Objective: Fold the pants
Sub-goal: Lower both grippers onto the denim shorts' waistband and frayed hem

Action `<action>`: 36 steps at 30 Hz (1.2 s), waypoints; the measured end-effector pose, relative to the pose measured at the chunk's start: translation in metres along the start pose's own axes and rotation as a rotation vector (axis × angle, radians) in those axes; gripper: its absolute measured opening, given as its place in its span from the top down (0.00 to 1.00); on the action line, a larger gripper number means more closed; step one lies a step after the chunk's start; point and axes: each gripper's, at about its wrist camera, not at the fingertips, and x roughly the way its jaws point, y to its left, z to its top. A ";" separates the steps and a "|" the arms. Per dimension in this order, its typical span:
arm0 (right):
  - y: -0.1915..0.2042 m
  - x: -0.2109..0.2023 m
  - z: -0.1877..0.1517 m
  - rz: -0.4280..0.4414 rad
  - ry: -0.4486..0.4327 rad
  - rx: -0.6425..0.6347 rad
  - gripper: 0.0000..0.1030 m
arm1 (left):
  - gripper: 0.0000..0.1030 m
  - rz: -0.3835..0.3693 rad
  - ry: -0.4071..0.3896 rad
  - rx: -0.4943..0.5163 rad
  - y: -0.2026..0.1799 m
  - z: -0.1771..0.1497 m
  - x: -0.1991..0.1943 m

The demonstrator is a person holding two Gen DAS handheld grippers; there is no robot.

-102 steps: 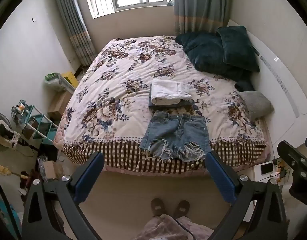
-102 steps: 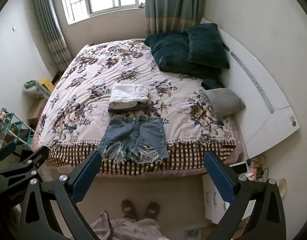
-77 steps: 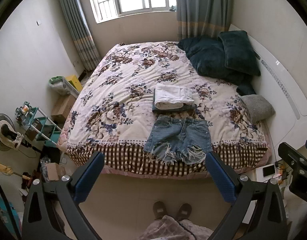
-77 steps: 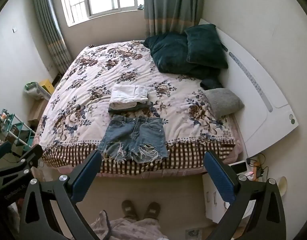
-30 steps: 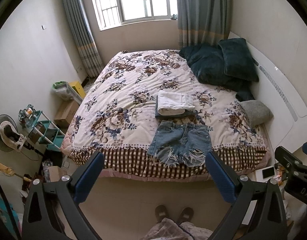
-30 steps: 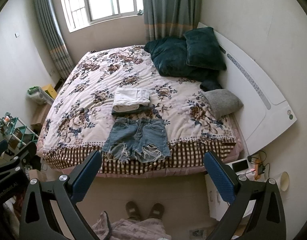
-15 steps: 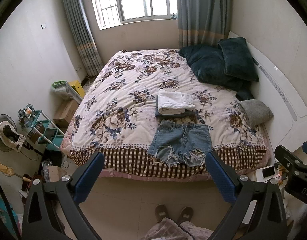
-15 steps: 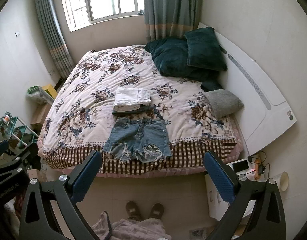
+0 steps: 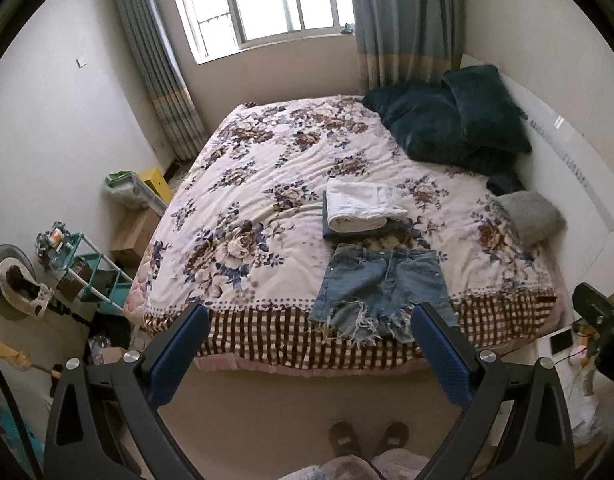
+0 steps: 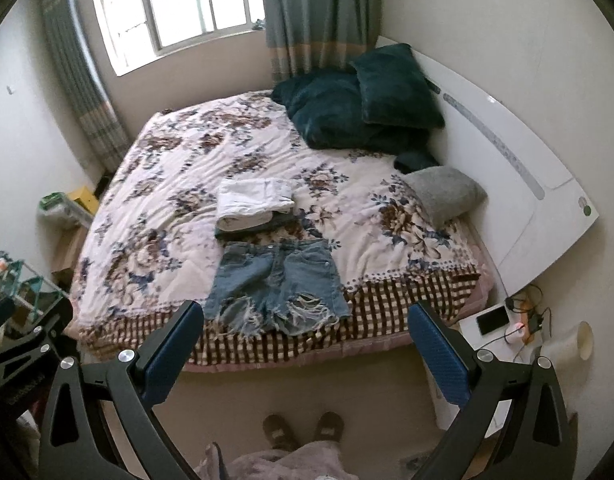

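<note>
Plainly pre-fold, judging by the left wrist view: left claw (image 9: 309,344) spread wide and empty at lower frame, well short of the bed (image 9: 267,184); denim shorts (image 9: 381,290) flat at lower centre, frayed hems over the checked edge, folded stack (image 9: 363,210) just above. Part of the other rig visible at right edge only here. From the right wrist view: right claw (image 10: 305,342) likewise released, denim shorts (image 10: 277,286) at centre, phone (image 10: 493,320) lower right, unclear elsewhere. Next, probably: descend, pinch one side, fold across.

Floral bed (image 9: 267,184) carries denim shorts (image 9: 381,284), folded clothes (image 9: 363,210), pillows (image 9: 455,120).
</note>
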 end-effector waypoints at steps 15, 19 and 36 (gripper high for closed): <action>0.003 0.230 0.001 0.002 0.243 -0.056 0.00 | 0.00 0.048 0.210 0.017 -0.036 0.008 0.175; -0.016 0.311 0.017 0.036 0.333 -0.049 0.00 | 0.00 0.111 0.285 0.015 -0.053 0.013 0.235; -0.115 0.657 0.056 0.331 0.718 -0.074 0.00 | 0.00 0.455 0.375 0.231 -0.228 -0.038 0.454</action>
